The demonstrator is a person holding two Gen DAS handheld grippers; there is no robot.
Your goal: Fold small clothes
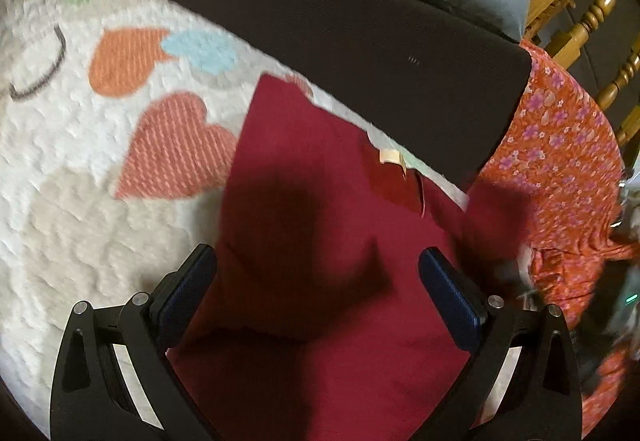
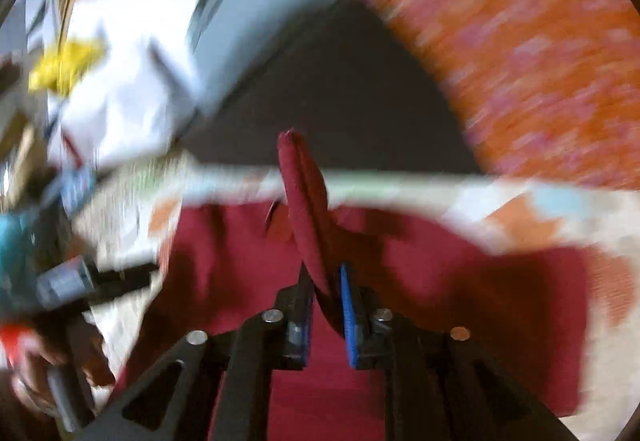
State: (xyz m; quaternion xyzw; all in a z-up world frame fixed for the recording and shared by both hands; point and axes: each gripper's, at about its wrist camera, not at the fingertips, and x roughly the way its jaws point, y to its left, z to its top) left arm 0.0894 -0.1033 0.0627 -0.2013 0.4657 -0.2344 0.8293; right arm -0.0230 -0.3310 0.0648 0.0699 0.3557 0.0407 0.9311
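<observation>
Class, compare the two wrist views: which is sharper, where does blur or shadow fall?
Left wrist view: fairly sharp, fisheye-bent edges, a dark shadow on the red garment between the open left gripper. Right wrist view: heavy motion blur; only the right gripper, pinching a red fold, stays crisp.

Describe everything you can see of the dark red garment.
The dark red garment is plain soft cloth with a small pale tag at its neck. It lies mostly flat on the white quilt with hearts. The right gripper pinches one edge and lifts it in a fold; the left gripper hovers open above it. An orange flowered cloth lies beside it.
</observation>
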